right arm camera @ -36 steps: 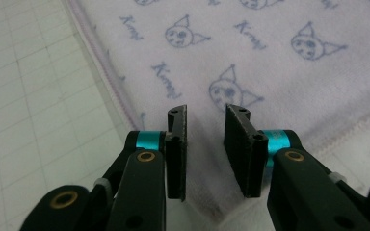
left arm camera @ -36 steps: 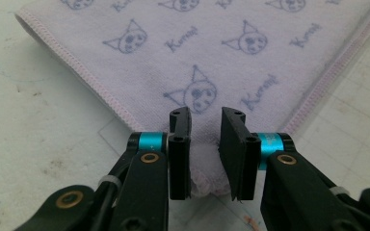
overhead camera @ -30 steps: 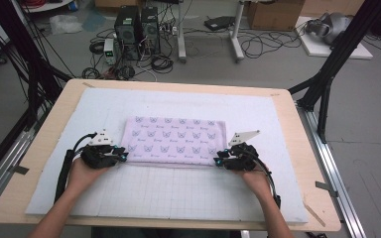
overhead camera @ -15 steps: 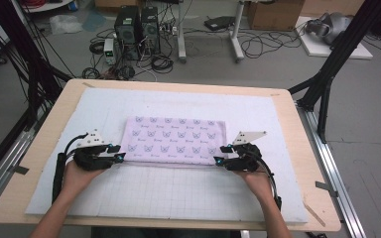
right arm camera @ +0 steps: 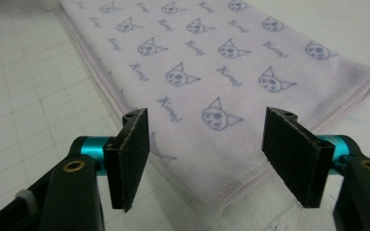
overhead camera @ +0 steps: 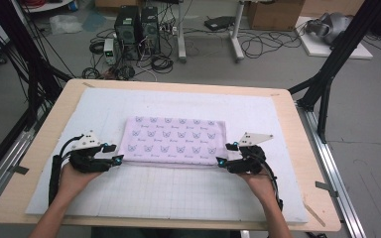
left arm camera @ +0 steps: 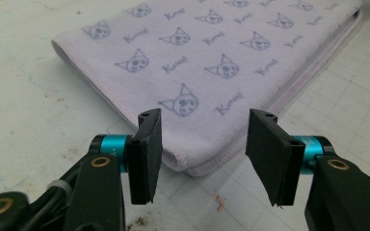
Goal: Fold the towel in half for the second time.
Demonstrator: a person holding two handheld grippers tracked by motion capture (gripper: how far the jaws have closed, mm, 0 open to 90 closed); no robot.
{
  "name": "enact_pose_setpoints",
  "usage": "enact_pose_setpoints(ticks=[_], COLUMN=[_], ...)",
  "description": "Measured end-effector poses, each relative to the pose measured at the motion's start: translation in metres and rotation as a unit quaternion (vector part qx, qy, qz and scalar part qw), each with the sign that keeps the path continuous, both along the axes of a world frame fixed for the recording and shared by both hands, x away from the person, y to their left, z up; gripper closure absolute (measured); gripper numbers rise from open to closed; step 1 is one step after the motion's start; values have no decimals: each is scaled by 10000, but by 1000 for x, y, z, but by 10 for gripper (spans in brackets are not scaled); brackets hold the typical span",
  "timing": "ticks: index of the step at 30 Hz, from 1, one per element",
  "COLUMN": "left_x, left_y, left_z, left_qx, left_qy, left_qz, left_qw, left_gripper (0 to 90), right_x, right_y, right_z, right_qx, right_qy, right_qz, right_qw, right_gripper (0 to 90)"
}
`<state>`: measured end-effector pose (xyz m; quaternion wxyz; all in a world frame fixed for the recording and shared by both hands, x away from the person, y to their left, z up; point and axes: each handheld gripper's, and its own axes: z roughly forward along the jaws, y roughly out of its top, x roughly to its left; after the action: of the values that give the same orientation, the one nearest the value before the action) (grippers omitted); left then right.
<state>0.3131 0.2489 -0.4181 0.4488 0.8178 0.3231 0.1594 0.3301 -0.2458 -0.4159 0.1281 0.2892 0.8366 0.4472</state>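
Left gripper (overhead camera: 113,159): jaws just opened, parted wide, nothing held; sat at towel's near-left corner.
Towel (overhead camera: 176,140): one lilac cat-print towel, folded flat, centred on white grid mat (overhead camera: 178,193); both near corners released since a second ago.
Right gripper (overhead camera: 224,162): jaws just opened, spread wide, nothing held; sat at near-right corner.
Meaning: fold likely finished, cloth let go.
Count: two grippers, one towel, one mat.

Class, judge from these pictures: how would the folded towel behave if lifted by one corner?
The towel would probably droop and unfold: it is thin cloth folded in loose layers, as its rounded corner shows. It likely weighs little, lying flat. Pushed, it would probably bunch up rather than slide.
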Motion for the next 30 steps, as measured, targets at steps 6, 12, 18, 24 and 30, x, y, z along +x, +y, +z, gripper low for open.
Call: enact_pose_setpoints(ticks=[6, 12, 18, 24, 30], left_x=[-8, -13, -19, -24, -30], left_y=[3, 5, 5, 7, 8], left_z=[1, 2, 1, 0, 0], left_qx=[-20, 31, 53, 65, 25], left_qy=[-17, -39, -30, -22, -39], left_qz=[23, 30, 39, 54, 86], left_qw=[10000, 10000, 10000, 10000, 10000], left_gripper=[433, 408, 385, 367, 328], right_x=[-9, -18, -25, -31, -38], right_y=[-3, -4, -5, -8, -11], right_z=[2, 1, 1, 0, -2], right_qx=[41, 39, 50, 88, 131], right_qy=[-89, -100, -132, -147, -147], right_qz=[-49, -66, -78, -112, -175], right_qw=[9999, 9999, 9999, 9998, 9997], right_gripper=[267, 230, 206, 183, 145])
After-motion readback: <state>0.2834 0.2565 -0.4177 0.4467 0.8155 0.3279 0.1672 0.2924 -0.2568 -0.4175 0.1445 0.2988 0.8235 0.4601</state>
